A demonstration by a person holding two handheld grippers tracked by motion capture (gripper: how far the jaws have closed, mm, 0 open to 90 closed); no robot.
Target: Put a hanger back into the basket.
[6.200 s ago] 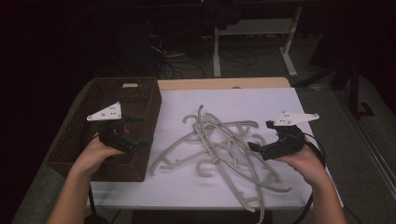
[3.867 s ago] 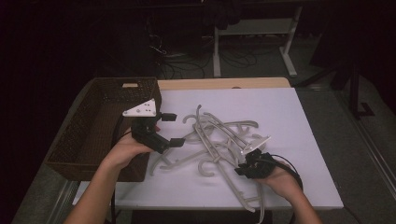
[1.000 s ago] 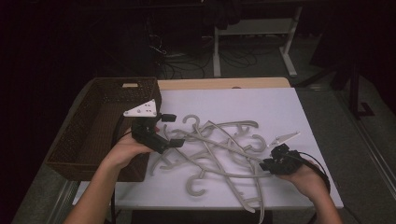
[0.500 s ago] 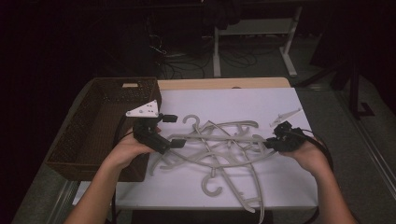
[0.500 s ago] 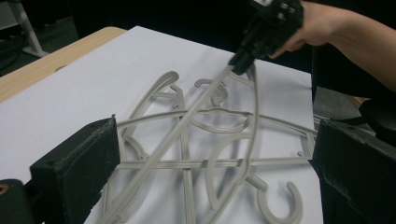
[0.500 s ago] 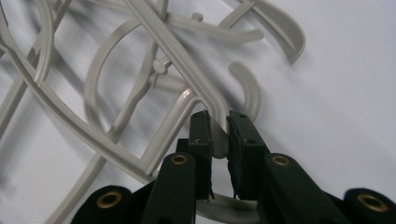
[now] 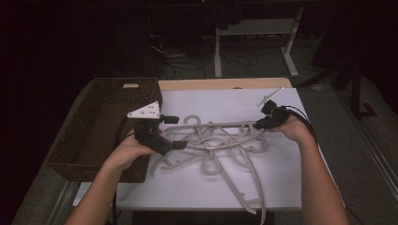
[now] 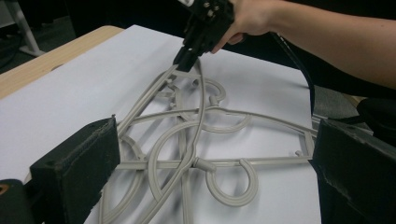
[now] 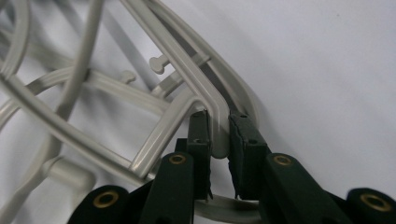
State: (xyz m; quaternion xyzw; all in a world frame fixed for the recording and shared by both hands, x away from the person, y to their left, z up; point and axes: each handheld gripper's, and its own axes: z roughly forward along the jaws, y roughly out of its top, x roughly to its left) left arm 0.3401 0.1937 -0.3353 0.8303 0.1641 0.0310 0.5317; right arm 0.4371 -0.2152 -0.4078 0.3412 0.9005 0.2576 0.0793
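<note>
While the right gripper (image 7: 261, 123) pinches the corner of one grey hanger (image 9: 205, 100) between its fingers (image 9: 198, 135), closed tight on the plastic at that bend, the rest of the pile of hangers (image 7: 211, 145) lies tangled on the white sheet (image 7: 225, 187) that covers the worktop (image 7: 225, 83). Taking the wicker basket (image 7: 101, 122) as the landmark: the pile sits just to its right, the near hangers almost at the basket's right wall, and the pinched corner is at the far end of the pile from the basket. The left gripper (image 7: 171, 131) is just beside the basket's right wall, pointing away from it toward the pile. Its fingers (image 8: 74, 158) stand wide apart, with several hanger bars and hooks (image 8: 233, 179) lying between them but none pressed by either pad. From the left gripper view, the right gripper shows across the pile, clamped on the hanger's end (image 8: 175, 70).
</note>
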